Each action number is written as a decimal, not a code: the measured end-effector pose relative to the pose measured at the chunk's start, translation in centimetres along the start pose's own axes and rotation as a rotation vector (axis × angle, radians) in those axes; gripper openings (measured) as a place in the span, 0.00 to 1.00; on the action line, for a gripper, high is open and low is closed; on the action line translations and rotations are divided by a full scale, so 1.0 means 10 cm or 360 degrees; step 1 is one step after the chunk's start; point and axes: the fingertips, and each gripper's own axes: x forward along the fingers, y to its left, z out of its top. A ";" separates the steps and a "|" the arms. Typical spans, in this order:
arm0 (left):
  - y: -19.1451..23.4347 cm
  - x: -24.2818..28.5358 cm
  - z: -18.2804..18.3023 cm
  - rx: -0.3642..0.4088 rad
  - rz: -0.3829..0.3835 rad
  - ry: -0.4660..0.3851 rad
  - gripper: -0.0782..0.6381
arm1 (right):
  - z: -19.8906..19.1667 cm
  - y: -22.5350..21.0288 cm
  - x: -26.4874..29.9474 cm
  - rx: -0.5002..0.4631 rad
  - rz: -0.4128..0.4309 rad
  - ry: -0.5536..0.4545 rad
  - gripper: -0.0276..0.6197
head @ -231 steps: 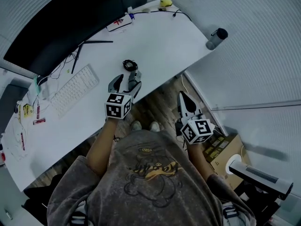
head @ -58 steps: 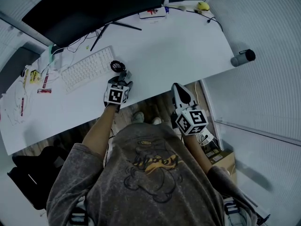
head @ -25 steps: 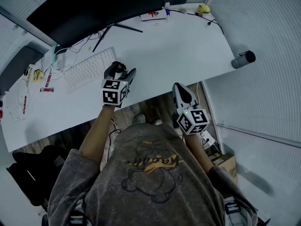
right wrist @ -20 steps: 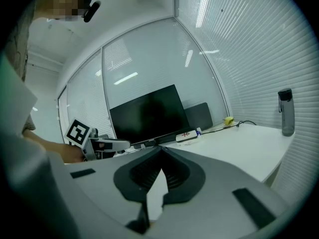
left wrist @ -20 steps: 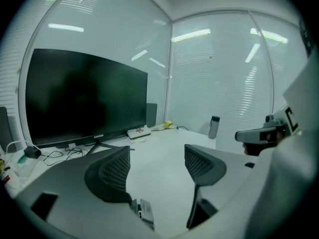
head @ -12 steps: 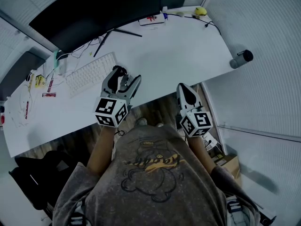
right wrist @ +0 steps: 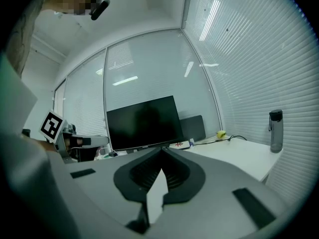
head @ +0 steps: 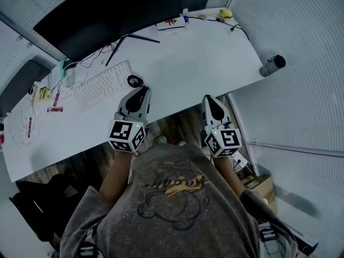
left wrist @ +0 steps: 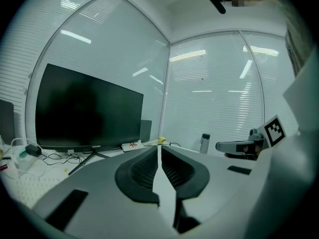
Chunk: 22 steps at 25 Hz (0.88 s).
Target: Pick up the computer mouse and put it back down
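A grey bottle (head: 271, 64) with a dark cap stood at the far right corner of the white desk (head: 204, 58); whether it held anything could not be told. On the floor to the right, a cardboard box (head: 257, 183) sat partly hidden behind the person's arm, its contents unclear.

A wide dark monitor (head: 107, 9) ran along the far edge of the desk, with a white keyboard (head: 102, 84) in front of it to the left. A flat white box with a red mark (head: 171, 22) and a small yellow object (head: 224, 13) lay at the far edge, right of the monitor.

The computer mouse (head: 134, 81), small and dark with its cable looped by it, rested on the desk just right of the keyboard. The left gripper (head: 140, 93) hung just near of it, apart from it; its jaws had just been closing and stood nearly together with nothing between them. The right gripper (head: 210, 102) was off the near edge of the desk, jaws together and empty.
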 end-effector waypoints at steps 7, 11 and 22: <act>-0.07 -0.04 -0.15 0.0008 -0.0029 0.0018 0.13 | -0.06 0.05 -0.08 -0.0014 0.0004 -0.0002 0.05; -0.11 -0.02 -0.25 0.0016 -0.0045 0.0028 0.13 | -0.13 0.06 -0.11 -0.0016 0.0006 0.0012 0.05; -0.08 -0.03 -0.45 -0.0006 -0.0008 0.0072 0.13 | -0.23 0.05 -0.14 -0.0011 0.0010 0.0037 0.05</act>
